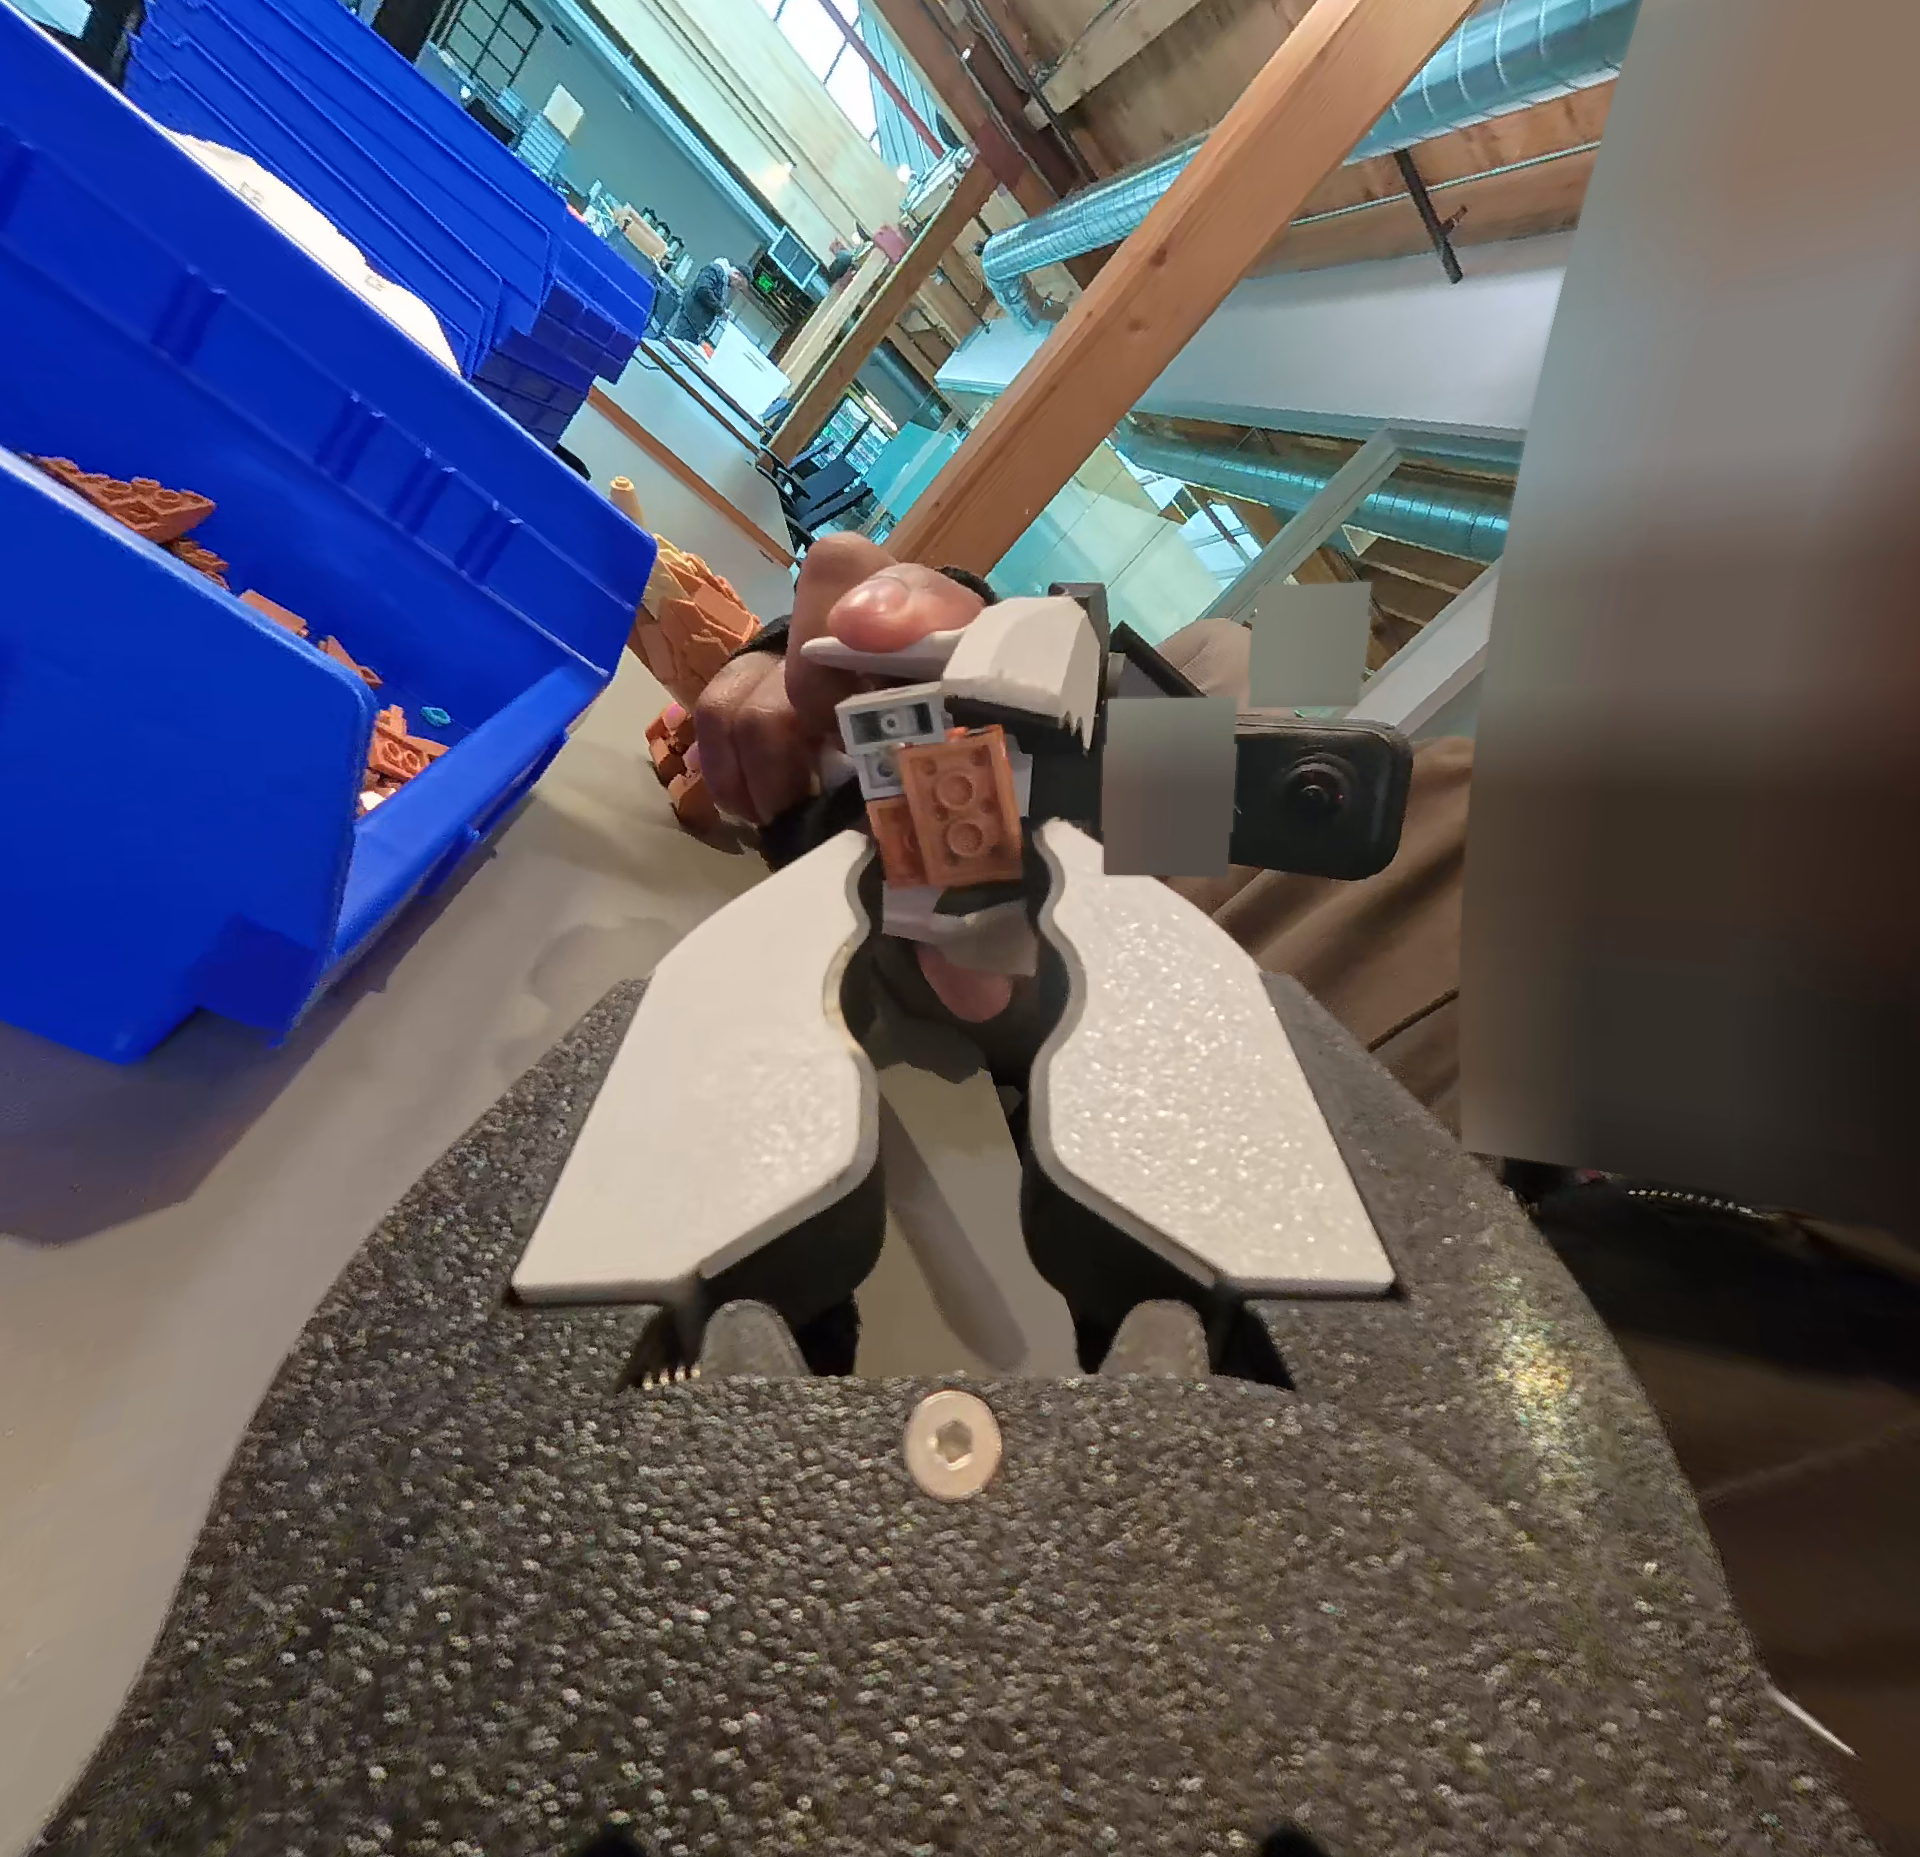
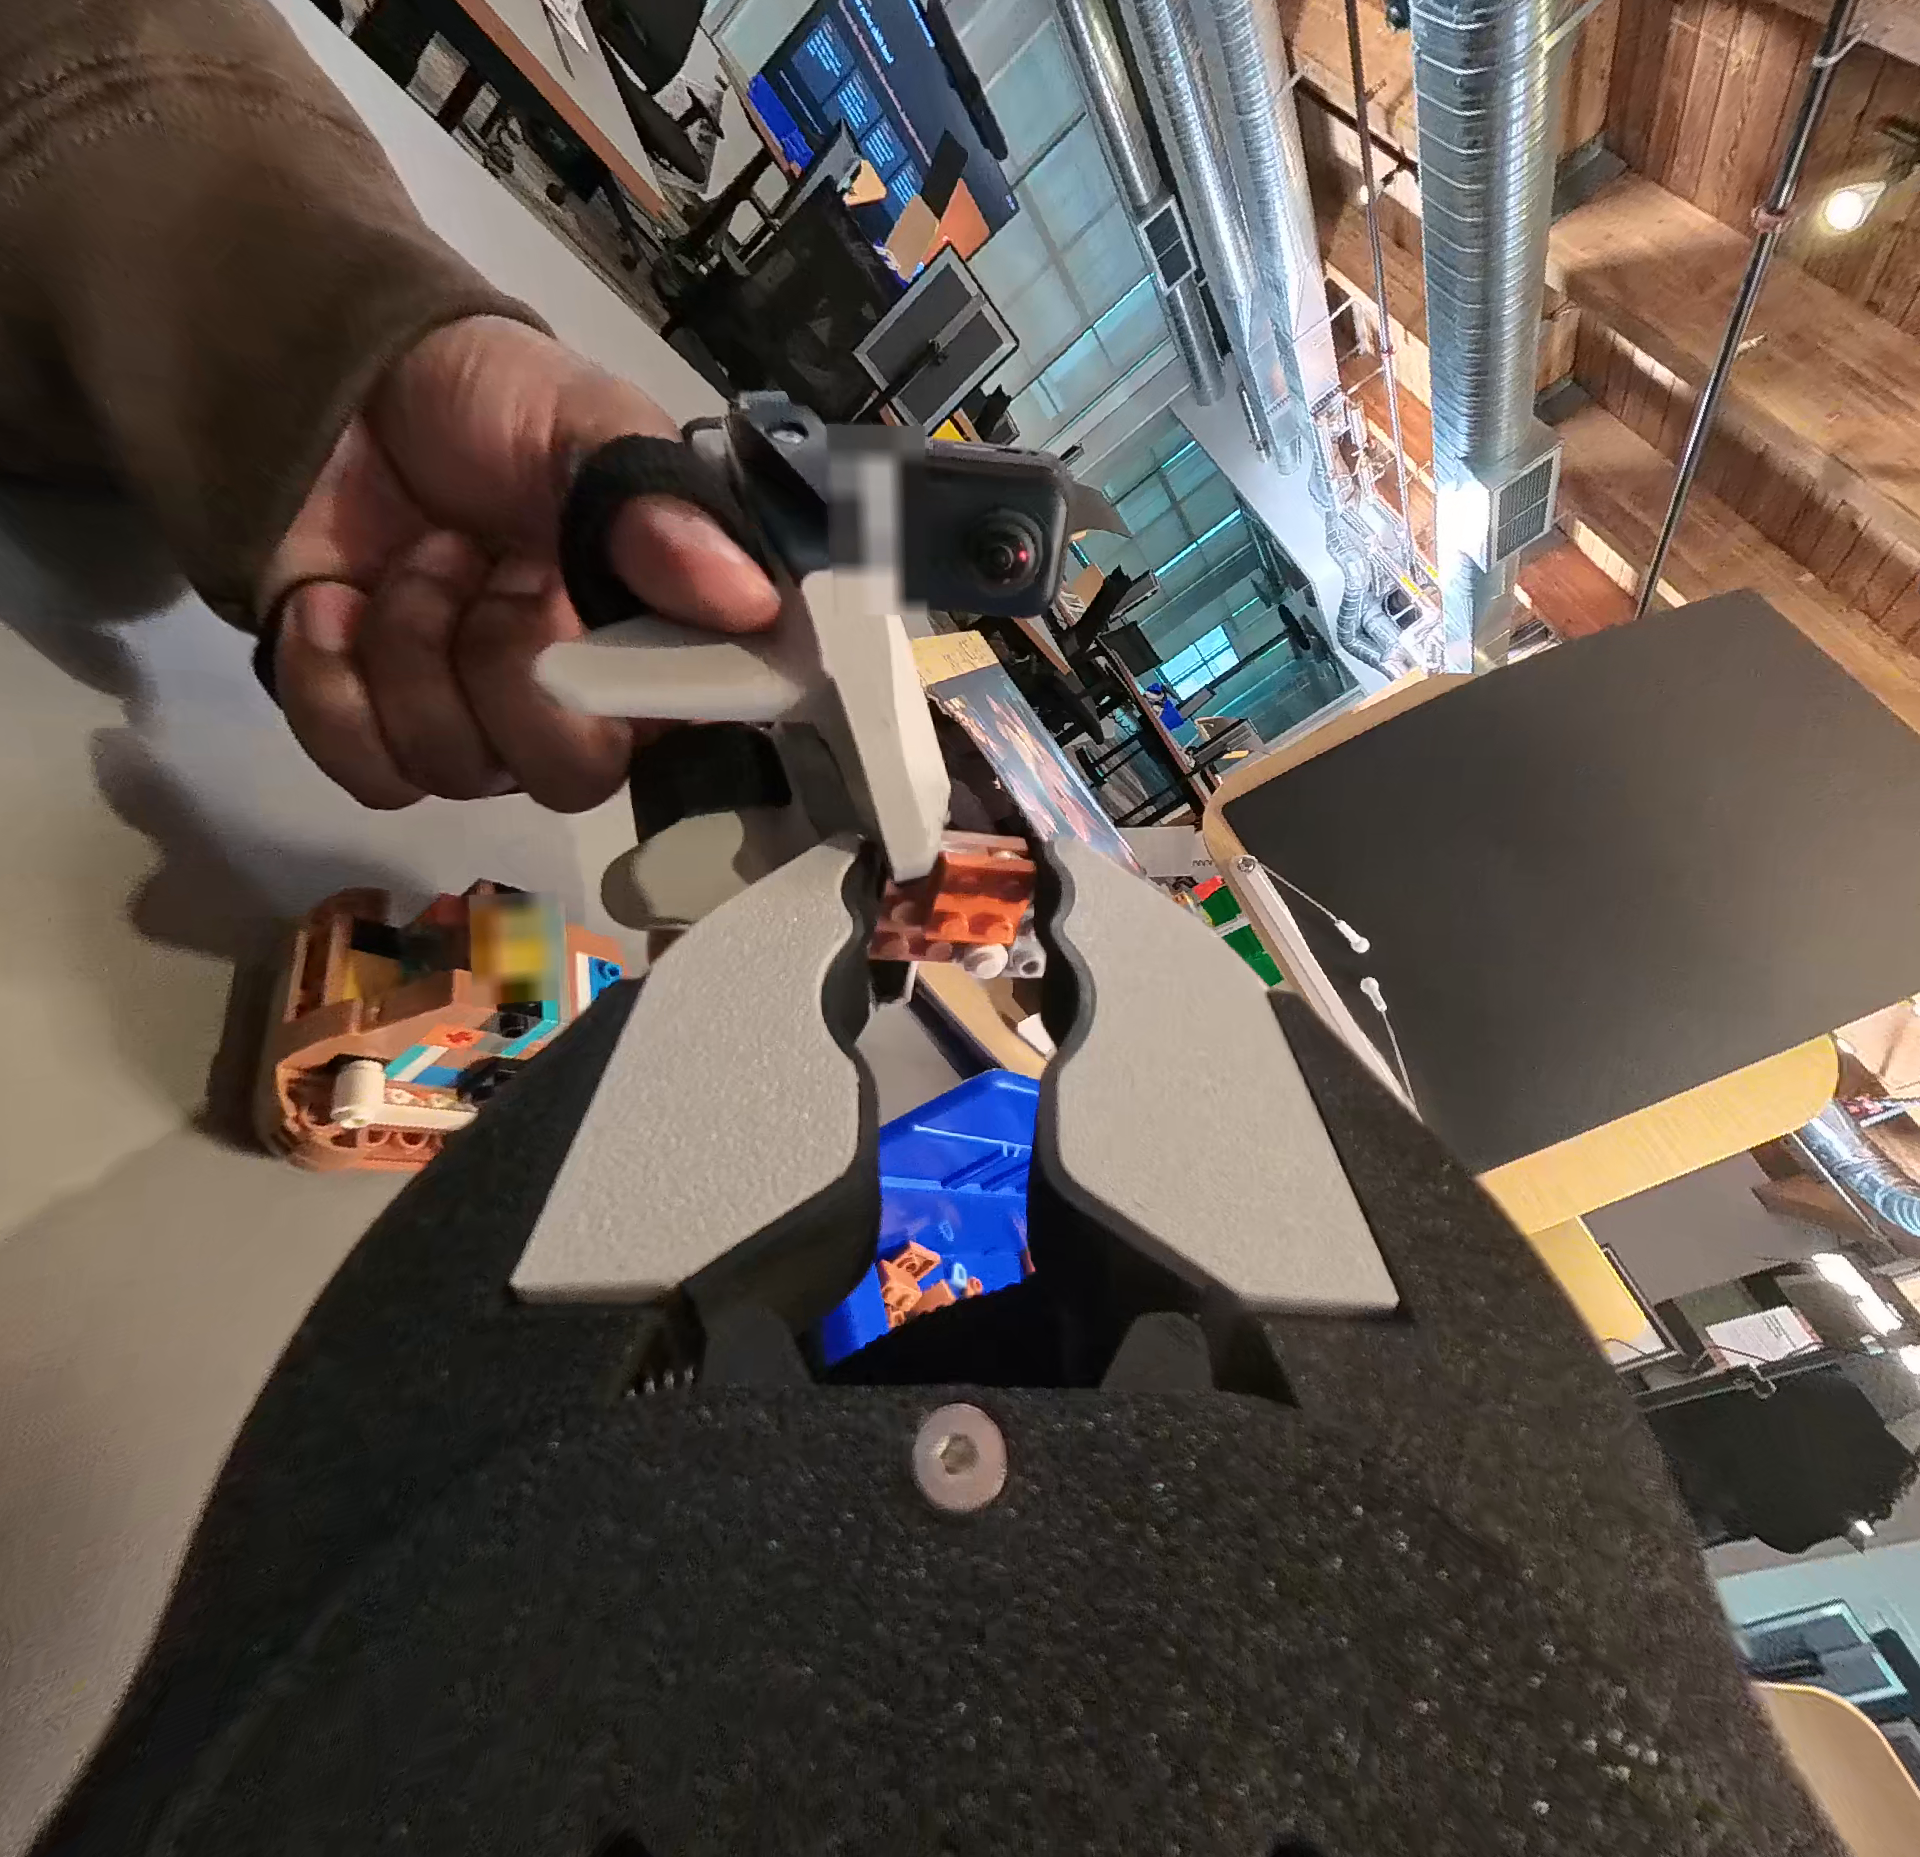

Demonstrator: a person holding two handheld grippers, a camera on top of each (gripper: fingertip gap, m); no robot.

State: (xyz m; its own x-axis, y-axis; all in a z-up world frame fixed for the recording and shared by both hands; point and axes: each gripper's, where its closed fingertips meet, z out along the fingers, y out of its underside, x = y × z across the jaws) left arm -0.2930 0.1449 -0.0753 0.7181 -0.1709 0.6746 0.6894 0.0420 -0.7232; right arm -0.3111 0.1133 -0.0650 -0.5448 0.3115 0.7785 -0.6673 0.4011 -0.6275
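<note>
Both grey two-finger grippers, left [image 1: 951, 872] and right [image 2: 951, 914], clamp one small orange-and-grey brick cluster [image 1: 940, 805]: light, rigid, likely separable; grip flat sides.

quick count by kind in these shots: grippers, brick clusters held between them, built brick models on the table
grippers: 2, left gripper and right gripper
brick cluster: 1
brick model: 1
total: 4
</note>
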